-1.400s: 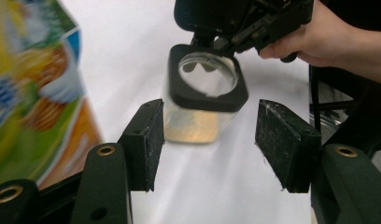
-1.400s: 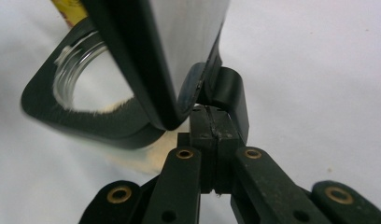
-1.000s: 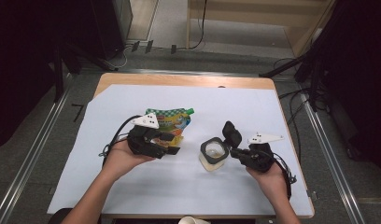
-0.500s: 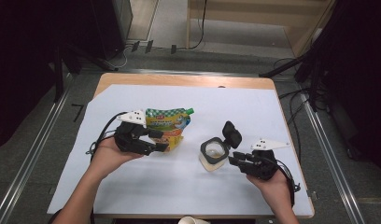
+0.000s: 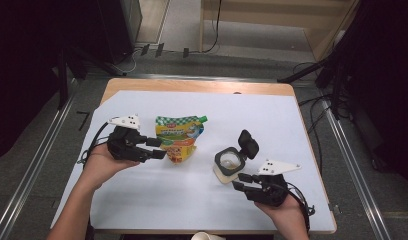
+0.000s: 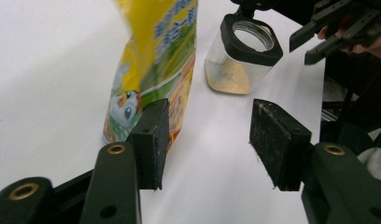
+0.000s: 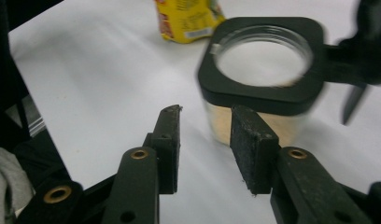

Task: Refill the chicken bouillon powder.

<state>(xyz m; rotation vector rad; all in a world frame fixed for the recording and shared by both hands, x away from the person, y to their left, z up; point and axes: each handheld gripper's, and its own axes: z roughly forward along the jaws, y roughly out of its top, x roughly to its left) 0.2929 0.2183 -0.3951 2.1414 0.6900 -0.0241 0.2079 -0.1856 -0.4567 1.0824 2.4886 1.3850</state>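
1. Left gripper (image 5: 159, 148), held in the person's left hand (image 5: 99, 165), jaws spread wide with nothing between them; in the left gripper view the gripper (image 6: 207, 140) has bare white table cover in the gap.
2. Its tips sit at the lower left edge of the yellow-green pouch (image 5: 179, 137); one jaw pad is just beside the pouch (image 6: 153, 65) bottom corner, contact can't be confirmed.
3. Pouch lies flat on the white cover, green spout cap pointing to the far right, printed side up.
4. Right gripper (image 5: 240, 181), in the right hand (image 5: 287, 215), jaws set at a narrow gap, empty; the right gripper view has the gripper (image 7: 205, 135) with only the cover between the pads.
5. Its tips are just short of the clear jar (image 5: 228, 165), low on the near side; no grip on it.
6. Jar (image 7: 261, 70) stands upright, black square collar, mouth open, hinged black lid (image 5: 248, 142) flipped back on the far side, tan powder (image 6: 228, 77) in the bottom.
7. Jar and pouch are near each other, not touching, pouch to the left.
8. Wooden table (image 5: 192, 86) edge shows at the far side beyond the white cover (image 5: 157, 200).
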